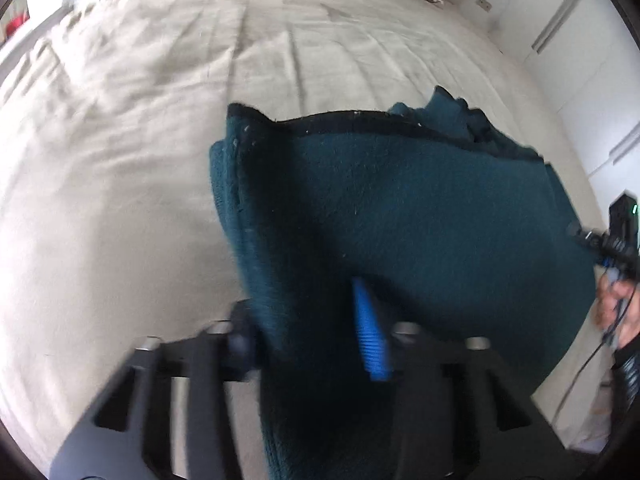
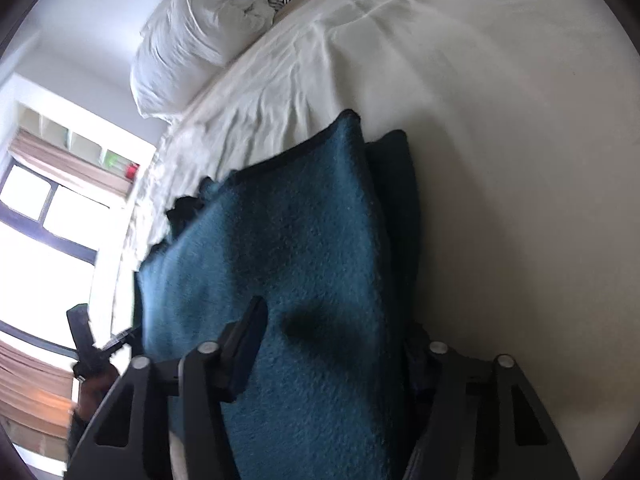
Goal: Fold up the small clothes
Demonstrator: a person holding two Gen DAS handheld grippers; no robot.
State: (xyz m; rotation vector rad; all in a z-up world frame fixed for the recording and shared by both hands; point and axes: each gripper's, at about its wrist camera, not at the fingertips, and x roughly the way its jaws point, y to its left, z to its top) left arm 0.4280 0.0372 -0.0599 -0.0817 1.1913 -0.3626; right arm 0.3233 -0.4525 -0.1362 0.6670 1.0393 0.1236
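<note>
Teal knit garment — both grippers clamp it.

Item count, both wrist views.
One teal garment, folded in what look like several layers, though blur hides how many; two grippers, left gripper and right gripper; one bed sheet; one white pillow; one window.

The teal garment runs off the bottom edge in both views and hides the left hand-held gripper's left fingertip; everything is motion-blurred.
</note>
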